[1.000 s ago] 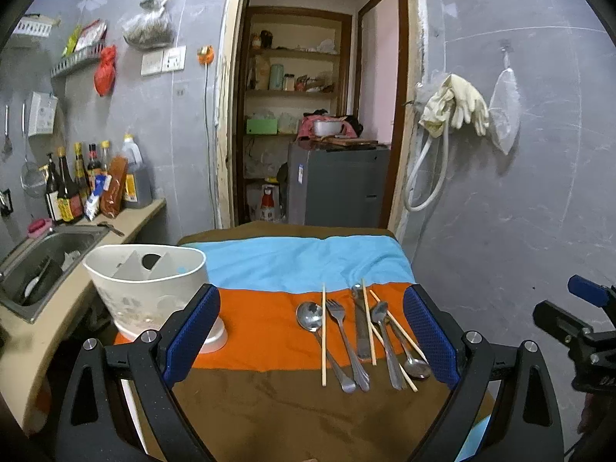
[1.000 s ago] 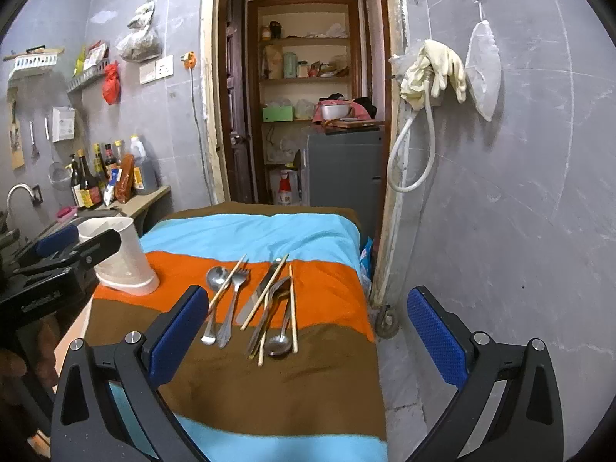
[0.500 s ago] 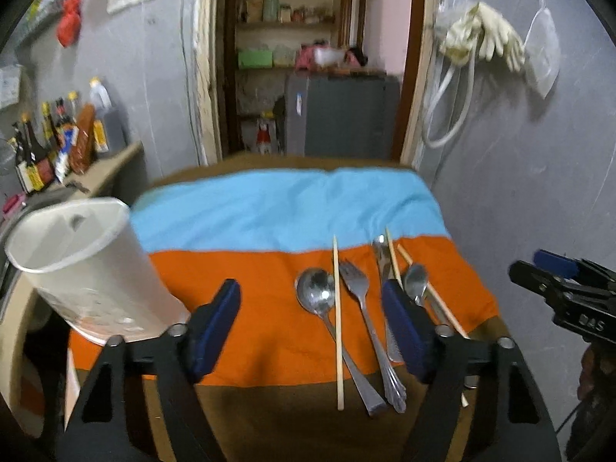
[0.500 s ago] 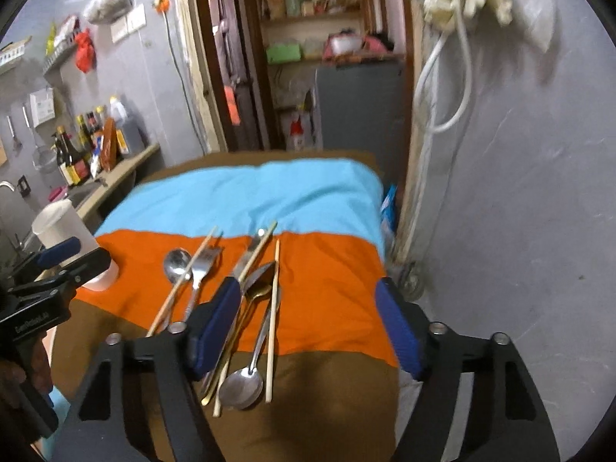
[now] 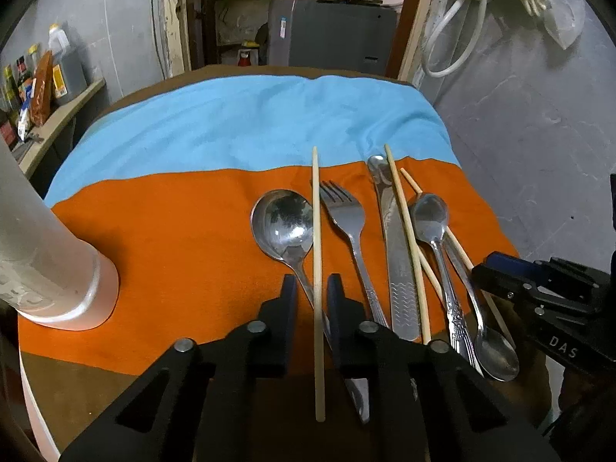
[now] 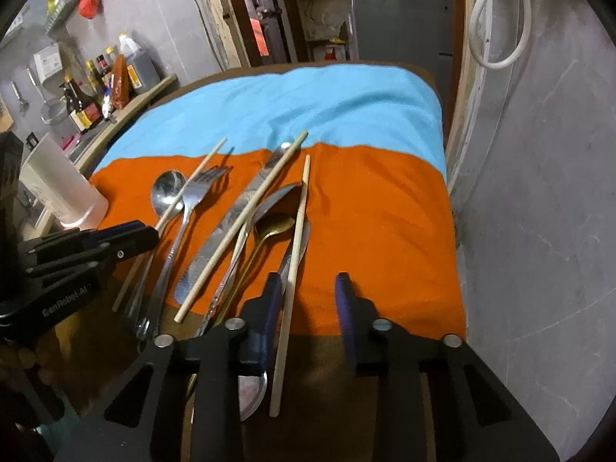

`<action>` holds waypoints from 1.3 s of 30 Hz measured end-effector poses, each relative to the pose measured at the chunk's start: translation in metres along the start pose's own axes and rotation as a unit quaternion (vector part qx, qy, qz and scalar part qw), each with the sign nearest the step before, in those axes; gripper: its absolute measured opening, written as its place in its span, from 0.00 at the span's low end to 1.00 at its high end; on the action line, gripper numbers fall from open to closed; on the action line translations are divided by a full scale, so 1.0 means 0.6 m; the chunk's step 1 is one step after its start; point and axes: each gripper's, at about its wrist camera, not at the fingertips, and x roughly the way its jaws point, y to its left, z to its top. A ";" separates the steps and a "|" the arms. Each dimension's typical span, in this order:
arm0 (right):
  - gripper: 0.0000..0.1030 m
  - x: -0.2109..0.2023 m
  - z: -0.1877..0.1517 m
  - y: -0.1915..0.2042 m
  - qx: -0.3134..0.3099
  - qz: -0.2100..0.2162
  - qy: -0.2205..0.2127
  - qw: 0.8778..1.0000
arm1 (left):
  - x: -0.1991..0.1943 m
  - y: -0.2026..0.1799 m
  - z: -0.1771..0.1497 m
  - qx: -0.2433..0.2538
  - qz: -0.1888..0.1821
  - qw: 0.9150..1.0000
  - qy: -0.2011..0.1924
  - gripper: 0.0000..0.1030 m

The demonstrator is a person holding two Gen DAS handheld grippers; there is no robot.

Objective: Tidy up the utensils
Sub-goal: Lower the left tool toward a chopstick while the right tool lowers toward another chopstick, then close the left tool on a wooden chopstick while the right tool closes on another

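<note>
Several utensils lie on a striped cloth: a large spoon [image 5: 283, 223], a fork [image 5: 346, 215], a knife [image 5: 396, 261], smaller spoons [image 5: 431, 215] and chopsticks. My left gripper [image 5: 312, 288] is low over the cloth, its fingers narrowed around one chopstick [image 5: 316, 231] and the large spoon's handle, with small gaps left. My right gripper [image 6: 306, 288] is partly open over the right chopstick [image 6: 298, 227], which lies beside its left finger [image 6: 269, 300]. The white utensil holder [image 5: 42, 261] stands at the left.
The cloth-covered table [image 5: 238, 115] ends at a grey wall [image 6: 539, 192] on the right. A counter with bottles [image 6: 100, 88] and a sink lies left. A doorway with a grey fridge [image 5: 331, 38] is behind.
Both grippers have dropped forward and down to the utensils. Their jaws have narrowed from wide open, the left to a small gap around a chopstick, the right about halfway.
</note>
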 end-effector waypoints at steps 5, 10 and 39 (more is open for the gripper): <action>0.13 0.005 0.003 -0.002 -0.003 -0.003 0.003 1.000 | -0.001 0.004 0.003 -0.002 -0.012 1.000 0.004 0.03; 0.09 0.012 0.010 0.002 -0.010 -0.016 0.006 1.000 | -0.009 0.006 0.001 -0.004 -0.009 1.000 -0.001 0.02; 0.02 -0.004 0.014 0.000 0.063 0.037 0.017 0.997 | -0.074 0.010 -0.017 -0.076 -0.035 0.996 -0.028 0.02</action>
